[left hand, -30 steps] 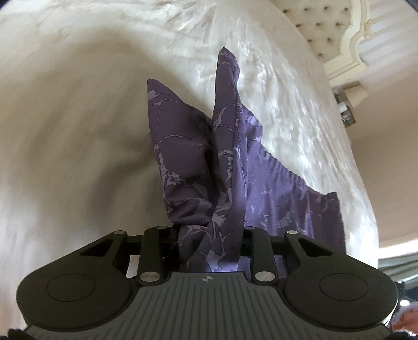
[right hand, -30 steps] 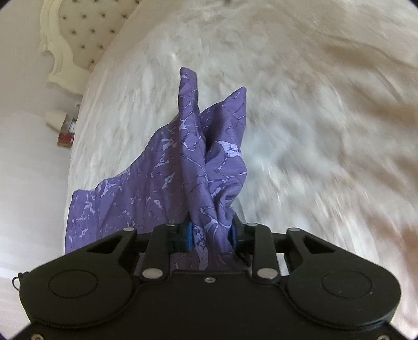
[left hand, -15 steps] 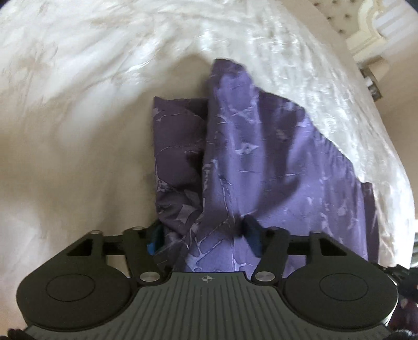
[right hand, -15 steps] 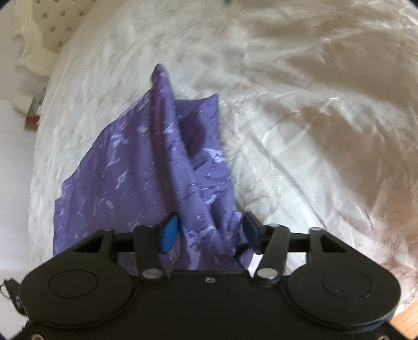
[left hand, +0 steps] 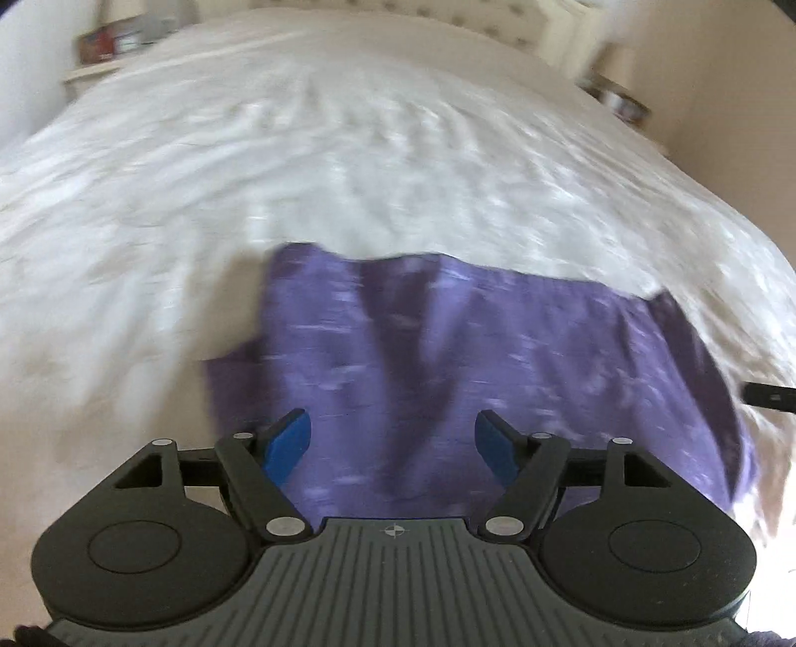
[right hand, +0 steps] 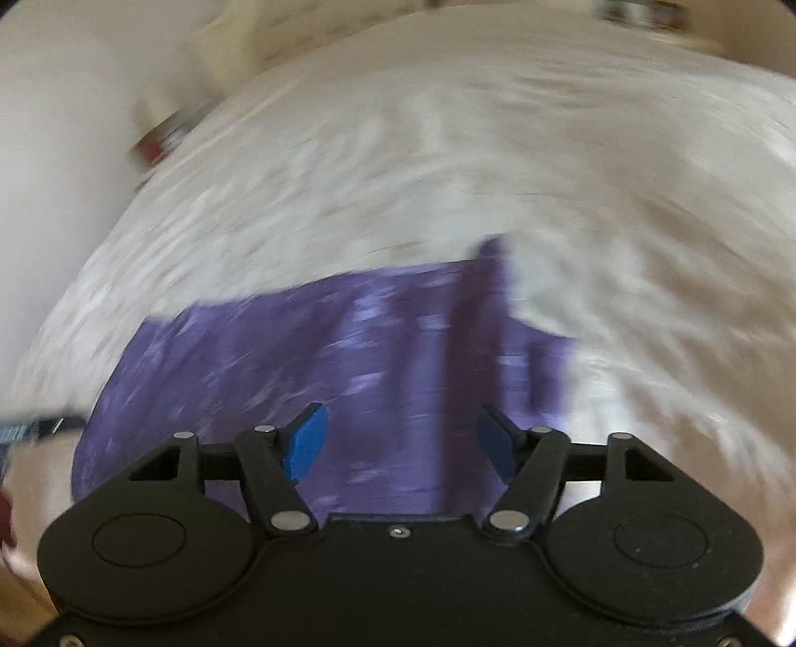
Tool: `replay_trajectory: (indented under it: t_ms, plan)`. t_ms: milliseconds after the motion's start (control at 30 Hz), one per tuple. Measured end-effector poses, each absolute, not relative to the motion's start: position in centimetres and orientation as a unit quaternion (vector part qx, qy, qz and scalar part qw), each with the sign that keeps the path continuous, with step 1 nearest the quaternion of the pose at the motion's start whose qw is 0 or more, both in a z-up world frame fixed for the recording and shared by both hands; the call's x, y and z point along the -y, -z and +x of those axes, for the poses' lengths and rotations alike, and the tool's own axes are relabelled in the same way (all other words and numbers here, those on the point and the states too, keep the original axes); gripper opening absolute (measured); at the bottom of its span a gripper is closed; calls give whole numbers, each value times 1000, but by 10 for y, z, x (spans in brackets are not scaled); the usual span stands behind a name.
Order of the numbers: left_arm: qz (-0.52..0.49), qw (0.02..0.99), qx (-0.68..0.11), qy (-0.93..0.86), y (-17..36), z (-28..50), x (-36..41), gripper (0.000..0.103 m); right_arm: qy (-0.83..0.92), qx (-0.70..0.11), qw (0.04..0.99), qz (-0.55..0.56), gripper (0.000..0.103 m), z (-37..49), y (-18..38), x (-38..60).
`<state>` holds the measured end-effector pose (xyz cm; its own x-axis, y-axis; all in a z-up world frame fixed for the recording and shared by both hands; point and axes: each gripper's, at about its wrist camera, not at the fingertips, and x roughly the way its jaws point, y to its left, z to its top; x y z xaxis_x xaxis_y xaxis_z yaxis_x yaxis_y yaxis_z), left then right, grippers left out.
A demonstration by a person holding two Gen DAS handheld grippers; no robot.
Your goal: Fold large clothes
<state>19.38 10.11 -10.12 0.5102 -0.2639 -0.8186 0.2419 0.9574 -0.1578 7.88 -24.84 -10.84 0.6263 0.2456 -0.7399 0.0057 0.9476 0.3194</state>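
A purple patterned garment (left hand: pixel 472 348) lies folded as a flat band on the white bedspread (left hand: pixel 348 149), blurred by motion. My left gripper (left hand: pixel 393 423) hovers over its near edge. Its jaws are opening, the blue pads (left hand: pixel 286 443) stand clear of the cloth and nothing is between them. In the right wrist view the same garment (right hand: pixel 298 358) stretches left across the bedspread (right hand: pixel 447 149), with a raised crease near its right end. My right gripper (right hand: pixel 402 415) is open above it and holds nothing.
A tufted headboard (left hand: pixel 487 20) stands at the far end of the bed. Bedside stands with small items sit at the far left (left hand: pixel 104 45) and far right (left hand: pixel 617 99). A red item (right hand: pixel 159 139) shows beside the bed in the right wrist view.
Both grippers let go of the bunched purple cloth and opened. The garment dropped flat onto the bed, and both grippers rolled and pulled back from it.
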Motion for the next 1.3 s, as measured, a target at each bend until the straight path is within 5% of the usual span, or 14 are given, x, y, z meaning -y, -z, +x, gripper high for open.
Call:
replay_trajectory:
  t_ms: [100, 367, 667, 867, 967, 1033, 1300]
  plan:
    - [-8, 854, -491, 172, 115, 200, -80, 72, -118, -444, 881, 115, 55, 93, 117, 217]
    - [18, 822, -543, 172, 163, 207, -62, 73, -180, -480, 858, 27, 55, 107, 142, 159]
    - [36, 816, -556, 153, 179, 240, -48, 103, -118, -495, 861, 12, 56, 155, 163, 160]
    - [61, 829, -541, 128, 185, 243, -35, 103, -100, -498, 861, 12, 69, 181, 175, 165]
    - [68, 838, -527, 125, 185, 242, -33, 103, -105, -499, 860, 20, 83, 188, 181, 163]
    - [69, 837, -528, 127, 185, 247, -32, 103, -116, -503, 856, 23, 101, 195, 186, 158]
    - [63, 832, -534, 136, 180, 283, -37, 103, -105, -493, 863, 33, 103, 218, 189, 158]
